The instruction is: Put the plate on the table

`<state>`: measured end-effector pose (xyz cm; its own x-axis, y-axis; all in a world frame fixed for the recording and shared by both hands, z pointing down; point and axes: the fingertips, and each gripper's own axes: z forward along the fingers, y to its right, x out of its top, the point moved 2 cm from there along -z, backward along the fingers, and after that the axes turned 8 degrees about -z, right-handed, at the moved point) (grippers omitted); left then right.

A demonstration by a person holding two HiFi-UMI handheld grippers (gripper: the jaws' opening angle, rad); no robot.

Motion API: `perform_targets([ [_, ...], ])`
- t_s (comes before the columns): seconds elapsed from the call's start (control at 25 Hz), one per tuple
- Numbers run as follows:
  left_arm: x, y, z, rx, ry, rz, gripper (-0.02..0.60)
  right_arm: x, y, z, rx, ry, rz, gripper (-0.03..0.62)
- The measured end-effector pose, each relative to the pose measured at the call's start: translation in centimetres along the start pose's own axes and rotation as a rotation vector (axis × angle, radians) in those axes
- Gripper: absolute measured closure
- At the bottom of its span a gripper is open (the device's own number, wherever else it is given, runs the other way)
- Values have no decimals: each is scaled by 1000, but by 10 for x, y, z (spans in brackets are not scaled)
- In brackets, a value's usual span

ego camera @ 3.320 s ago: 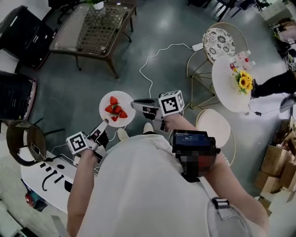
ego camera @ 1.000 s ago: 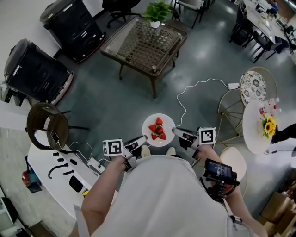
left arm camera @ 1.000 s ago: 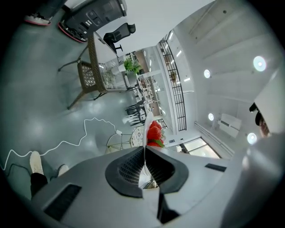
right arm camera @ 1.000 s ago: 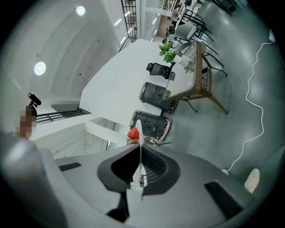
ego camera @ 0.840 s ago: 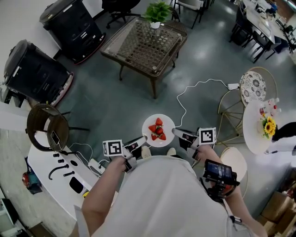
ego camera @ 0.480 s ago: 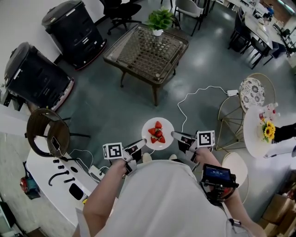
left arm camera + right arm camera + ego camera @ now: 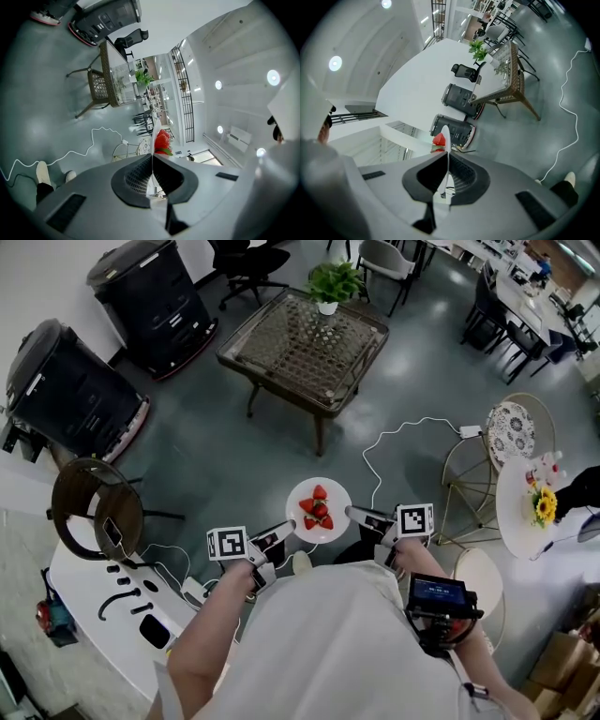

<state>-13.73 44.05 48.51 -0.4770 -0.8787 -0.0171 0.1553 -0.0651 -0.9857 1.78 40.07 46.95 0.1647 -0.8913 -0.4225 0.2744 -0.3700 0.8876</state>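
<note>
A white plate point(image 7: 319, 512) with several strawberries point(image 7: 317, 509) hangs in the air over the grey floor, held at both sides. My left gripper point(image 7: 287, 530) is shut on the plate's near-left rim, my right gripper point(image 7: 352, 515) on its right rim. In the left gripper view the plate point(image 7: 151, 165) shows edge-on between the shut pads of the left gripper point(image 7: 152, 159), strawberries point(image 7: 161, 141) beyond. The right gripper view shows the same: plate rim point(image 7: 446, 139) pinched by the right gripper point(image 7: 446, 165). The glass-topped wicker table point(image 7: 305, 334) stands farther ahead, a potted plant point(image 7: 335, 282) on its far edge.
Two black machines point(image 7: 155, 292) point(image 7: 66, 390) stand at the left, a brown round chair point(image 7: 84, 512) beside a white counter point(image 7: 103, 592). A white cable point(image 7: 394, 439) lies on the floor. At the right are a round table with flowers point(image 7: 525, 507) and wire chairs point(image 7: 511, 423).
The person has walked toward the wicker table, which now sits nearer in view. The plate has travelled forward with both grippers still closed on its rim.
</note>
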Motion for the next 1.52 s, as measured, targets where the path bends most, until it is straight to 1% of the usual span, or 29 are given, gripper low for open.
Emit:
perform_targets([
  [0.12,2,-3,-4,15,0,-20,571,0,1,7,7,-14,1,577],
  [0.28,14,-9,-1,23,8,-20,571,7,14,13,-14,-26,0,577],
  [0.44,19,-15,5,46,21,-35,571,11,25,18,12,-32,13,577],
  [0.56,45,-15,16,65,39,-48,571,38,37,31,35,-46,23,577],
  [0.64,63,-12,27,76,49,-56,571,57,48,37,35,-57,41,577],
  [0.8,89,-7,49,99,63,-57,571,91,65,41,60,-67,47,577],
  [0.96,115,0,79,130,69,-45,571,125,90,34,44,-72,44,577],
  [1.08,130,5,106,152,60,-34,571,148,99,28,89,-47,81,577],
  [1.12,134,6,115,158,57,-31,571,155,107,23,78,-47,81,577],
  [1.24,142,11,142,169,52,-29,571,170,137,-1,-44,-81,71,577],
  [1.28,144,12,150,172,51,-29,571,175,143,-7,-57,-86,75,577],
  [1.44,154,19,187,168,34,-14,571,205,144,-19,58,-44,92,577],
  [1.52,163,22,198,168,33,-6,571,220,144,-17,119,-22,84,577],
])
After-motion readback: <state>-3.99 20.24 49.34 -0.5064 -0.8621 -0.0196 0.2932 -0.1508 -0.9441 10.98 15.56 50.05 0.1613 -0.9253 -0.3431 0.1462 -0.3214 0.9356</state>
